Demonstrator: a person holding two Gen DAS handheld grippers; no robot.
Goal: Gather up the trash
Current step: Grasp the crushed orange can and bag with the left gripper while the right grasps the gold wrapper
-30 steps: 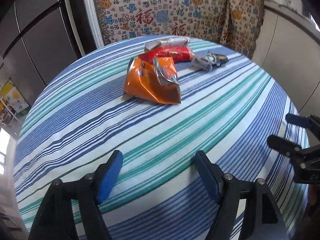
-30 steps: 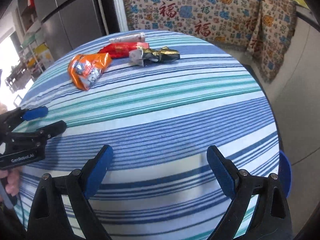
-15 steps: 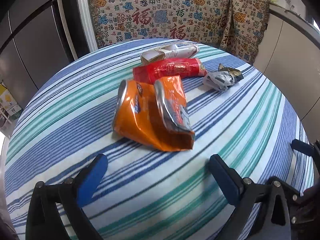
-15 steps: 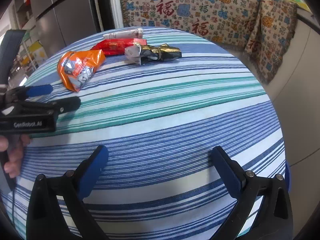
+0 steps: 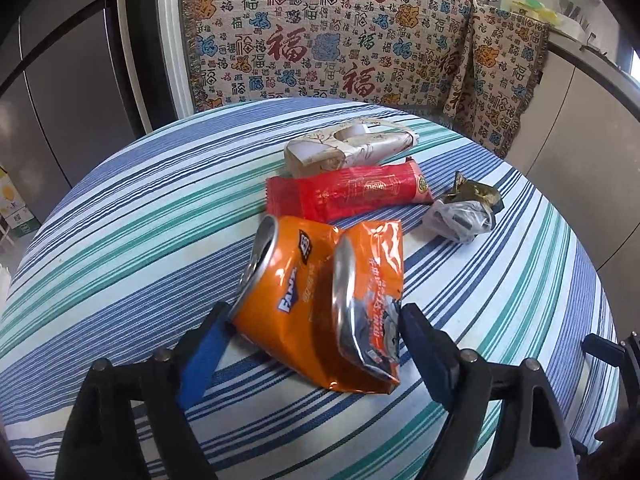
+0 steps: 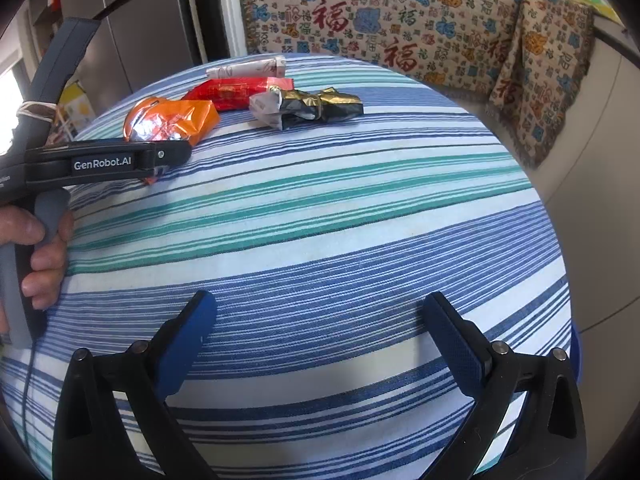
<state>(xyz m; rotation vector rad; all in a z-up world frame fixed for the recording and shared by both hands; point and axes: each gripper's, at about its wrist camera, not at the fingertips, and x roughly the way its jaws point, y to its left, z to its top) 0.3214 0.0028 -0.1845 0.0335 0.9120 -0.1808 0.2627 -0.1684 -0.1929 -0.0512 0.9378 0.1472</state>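
a round table under a blue, teal and white striped cloth [image 5: 132, 248], with a patterned throw [image 5: 328, 32] draped over the seat behind it and a grey fridge [image 5: 60, 92] at far left.

seen from the left wrist, going left to right: the left gripper [image 5: 312, 316] has its blue-padded fingers [image 5: 200, 350] on either side of a crushed orange soda can [image 5: 280, 280] and the orange snack bag [image 5: 372, 276] lying against it. the jaws are closing around the pair; the left pad sits right at the can's lower edge and the right pad just beside the bag, but a firm squeeze cannot be made out. beyond them lies a red wrapper [image 5: 348, 194], touching a beige patterned packet [image 5: 348, 146] farther back. to the right, a little apart, sits a crumpled clear-and-gold wrapper [image 5: 464, 212]. the tip of the other tool shows at the right edge.

seen from the right wrist, left to right: a person's hand [image 6: 36, 252] grips the grey handle of the left tool, whose black finger reaches to the orange pile. the right gripper [image 6: 320, 320] hangs over bare striped cloth near the table's front, jaws spread wide with nothing between them, well apart from the trash clustered at the far side.
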